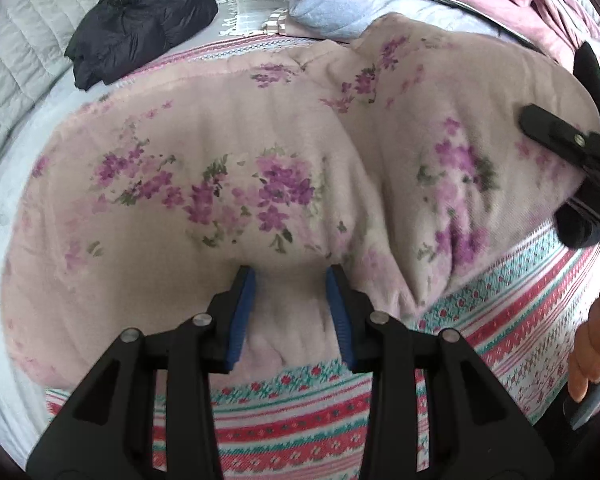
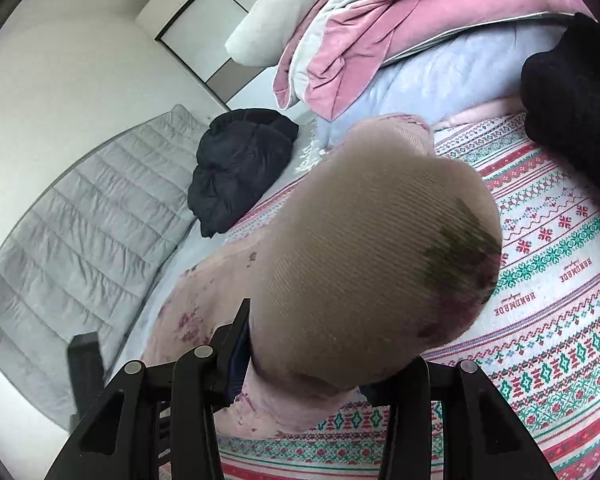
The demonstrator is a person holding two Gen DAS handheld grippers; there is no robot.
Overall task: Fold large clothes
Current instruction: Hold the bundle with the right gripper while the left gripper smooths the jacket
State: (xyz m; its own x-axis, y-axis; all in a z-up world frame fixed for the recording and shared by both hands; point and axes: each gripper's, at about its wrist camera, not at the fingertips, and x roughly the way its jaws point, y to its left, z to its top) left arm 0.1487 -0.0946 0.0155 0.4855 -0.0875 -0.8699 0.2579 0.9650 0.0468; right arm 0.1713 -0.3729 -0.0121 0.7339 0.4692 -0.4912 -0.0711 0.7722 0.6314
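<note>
- The left gripper [image 1: 291,312] has its jaws apart, the blue pads [image 1: 242,316] standing on either side of a fold of the pink floral garment [image 1: 228,168] without pinching it; cloth fills the gap between them.
- Ahead of these jaws the garment spreads wide across the bed, over a striped patterned bedspread [image 1: 512,320] that shows below and to the right of the jaws.
- The right gripper [image 2: 328,344] has its jaws clamped on a bunched part of the same garment [image 2: 364,248], which rises as a blurred mound just ahead of and above the jaws, hiding the right-hand pad.
- In the left wrist view the right gripper [image 1: 556,136] comes in from the far right edge, over the garment's right side.
- Far ahead and left of both sets of jaws lies a crumpled black jacket [image 2: 240,168].
- Beyond the jaws, at the head of the bed, sits a heap of pink bedding [image 2: 400,12] on a pale blue blanket [image 2: 440,76].
- A grey quilted cover [image 2: 72,220] lies far left.
</note>
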